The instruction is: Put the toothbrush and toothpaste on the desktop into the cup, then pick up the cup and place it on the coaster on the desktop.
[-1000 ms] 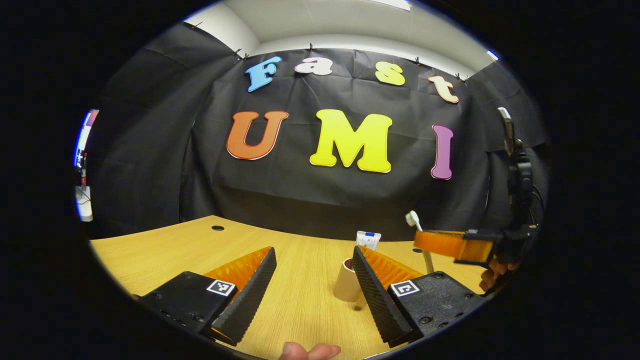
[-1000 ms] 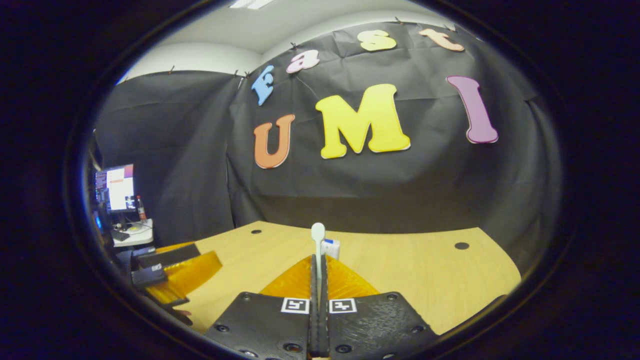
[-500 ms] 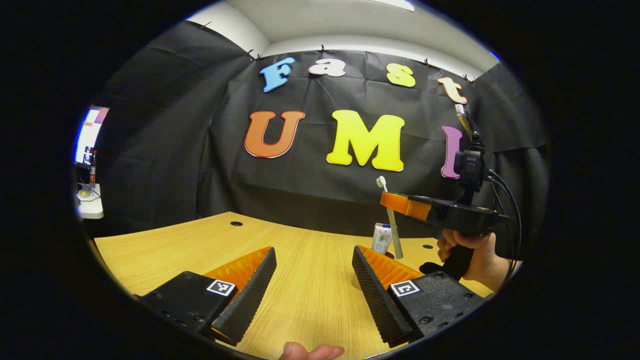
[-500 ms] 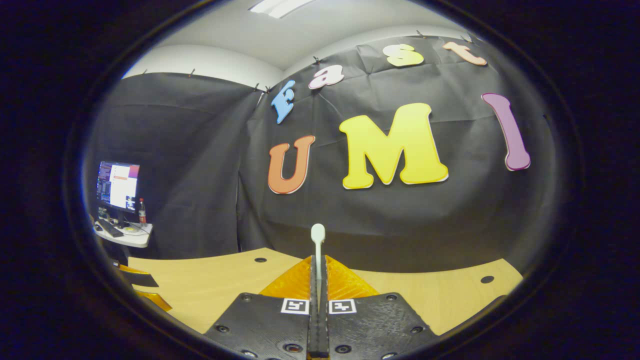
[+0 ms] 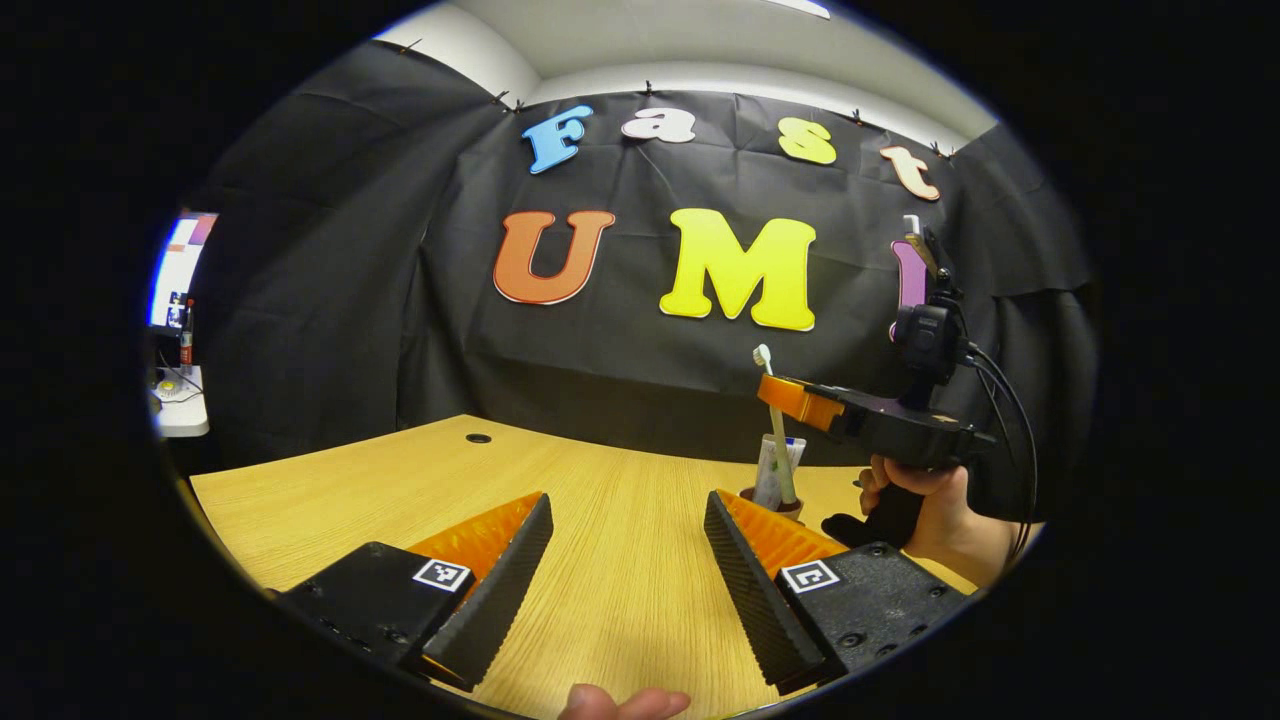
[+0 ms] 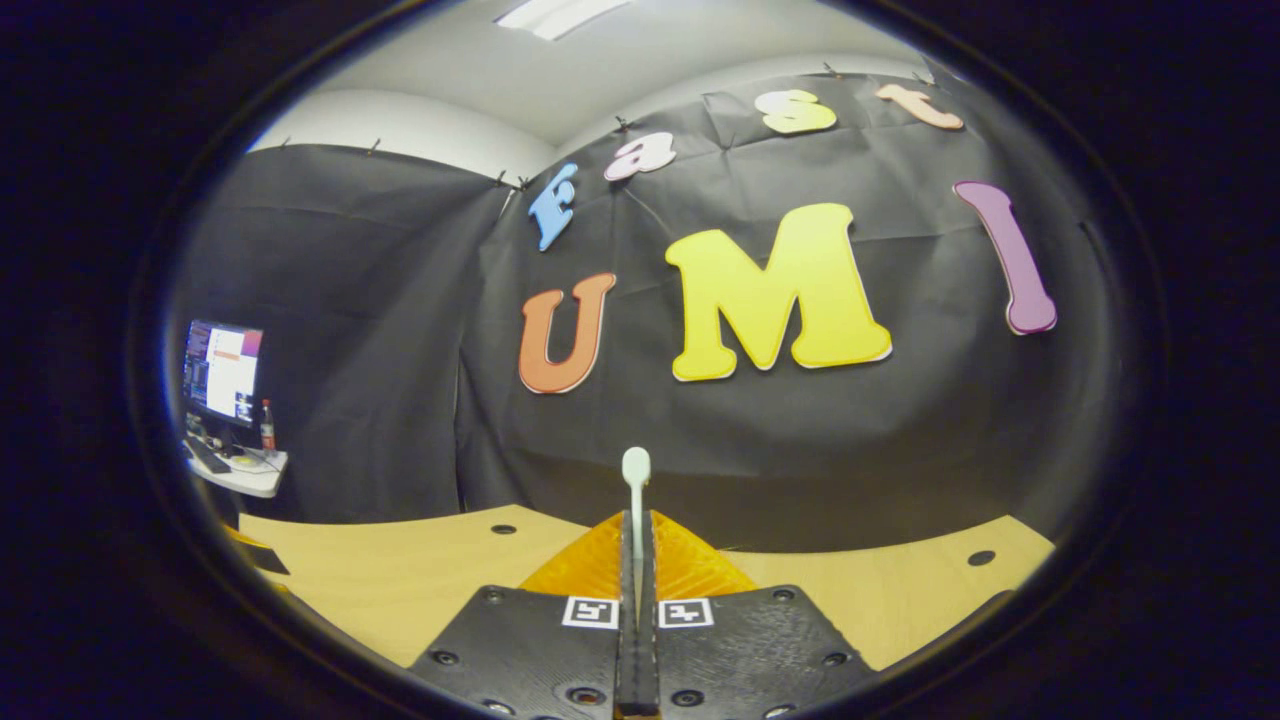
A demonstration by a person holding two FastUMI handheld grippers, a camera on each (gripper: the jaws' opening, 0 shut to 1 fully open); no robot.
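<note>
Right gripper (image 6: pixel 637 540) pinches a slim white toothbrush (image 6: pixel 636 480) upright; left gripper (image 5: pixel 625 560) gapes wide.

cup (image 5: pixel 772 498) on desk (image 5: pixel 600 520) at 2 o'clock | toothpaste (image 5: pixel 768 470) and toothbrush (image 5: pixel 776 430) in cup | toothbrush between right gripper (image 6: pixel 636 540) fingers

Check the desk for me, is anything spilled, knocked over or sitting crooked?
Nothing stands out. The cup stands upright on the desk with the toothpaste in it. The right gripper holds the toothbrush nearly upright over the cup, as the task needs. No spill shows.
</note>
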